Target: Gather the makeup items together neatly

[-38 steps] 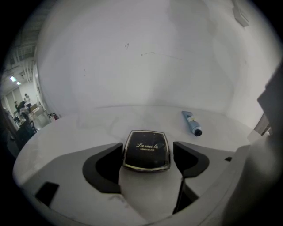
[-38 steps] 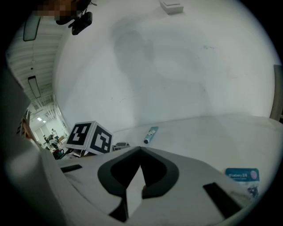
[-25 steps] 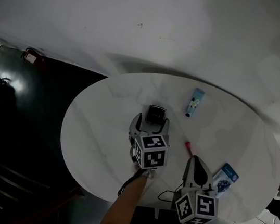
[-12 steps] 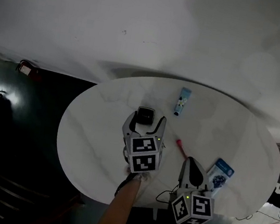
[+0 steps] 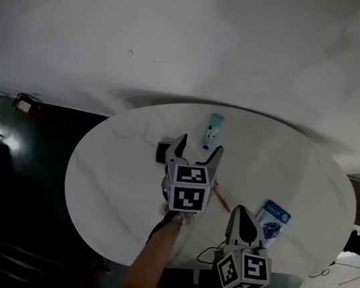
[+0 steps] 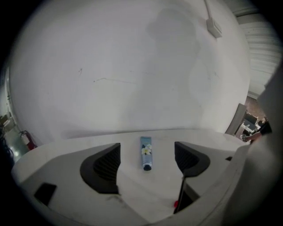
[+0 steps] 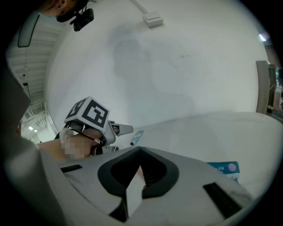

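On the white round table (image 5: 113,183) lie a blue tube (image 5: 213,130), a black compact (image 5: 162,152), a thin stick with a red end (image 5: 220,198) and a blue packet (image 5: 272,222). My left gripper (image 5: 197,151) hovers open with nothing in its jaws, the compact just left of its left jaw. In the left gripper view the blue tube (image 6: 146,153) lies ahead in line with the gap of the left gripper (image 6: 147,148), and the stick (image 6: 180,197) shows under the right jaw. My right gripper (image 5: 240,212) is shut and empty, between the stick and the packet.
A white wall (image 5: 197,34) rises just behind the table. Dark floor (image 5: 20,169) lies to the left, with a red extinguisher (image 5: 23,106) at its far edge. In the right gripper view the left gripper's marker cube (image 7: 90,113) stands left and the blue packet (image 7: 225,167) right.
My left gripper has risen and swung right, away from the black compact that sat between its jaws, toward the blue tube. The right gripper has shifted slightly and stays shut.
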Available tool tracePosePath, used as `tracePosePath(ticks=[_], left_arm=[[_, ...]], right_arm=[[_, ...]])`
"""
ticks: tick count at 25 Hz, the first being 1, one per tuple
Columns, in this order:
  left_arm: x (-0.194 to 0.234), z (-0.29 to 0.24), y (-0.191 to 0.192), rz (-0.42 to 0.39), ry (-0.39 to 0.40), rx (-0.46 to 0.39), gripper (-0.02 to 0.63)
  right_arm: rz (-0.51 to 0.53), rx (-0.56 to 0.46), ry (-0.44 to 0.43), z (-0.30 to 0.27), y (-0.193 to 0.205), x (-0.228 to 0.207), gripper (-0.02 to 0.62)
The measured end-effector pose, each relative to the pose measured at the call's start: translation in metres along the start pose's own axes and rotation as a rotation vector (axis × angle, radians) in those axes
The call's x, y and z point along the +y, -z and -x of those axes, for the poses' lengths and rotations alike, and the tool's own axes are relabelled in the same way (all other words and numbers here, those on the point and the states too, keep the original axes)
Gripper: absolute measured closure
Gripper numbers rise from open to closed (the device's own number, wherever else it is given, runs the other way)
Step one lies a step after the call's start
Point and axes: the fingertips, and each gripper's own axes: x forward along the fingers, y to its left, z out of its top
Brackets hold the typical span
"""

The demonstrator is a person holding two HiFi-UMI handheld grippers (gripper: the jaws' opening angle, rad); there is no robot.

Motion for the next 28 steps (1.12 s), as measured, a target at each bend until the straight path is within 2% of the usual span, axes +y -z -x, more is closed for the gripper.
tracePosePath(ticks=[18, 22, 28], left_arm=[[-0.013, -0.080, 0.021, -0.053, -0.019, 0.136, 0.237], [-0.010, -0.082, 0.023, -0.060, -0.039, 0.137, 0.324], [-0.009, -0.087, 0.030, -0.063, -0.039, 0.156, 0.354]], right_arm=[[-0.059, 0.001, -0.011, -0.005, -0.011, -0.047, 0.588], [-0.060, 0.006, -0.012, -0.007, -0.012, -0.050, 0.589], [-0.060, 0.014, -0.006, -0.010, -0.012, -0.052, 0.589]])
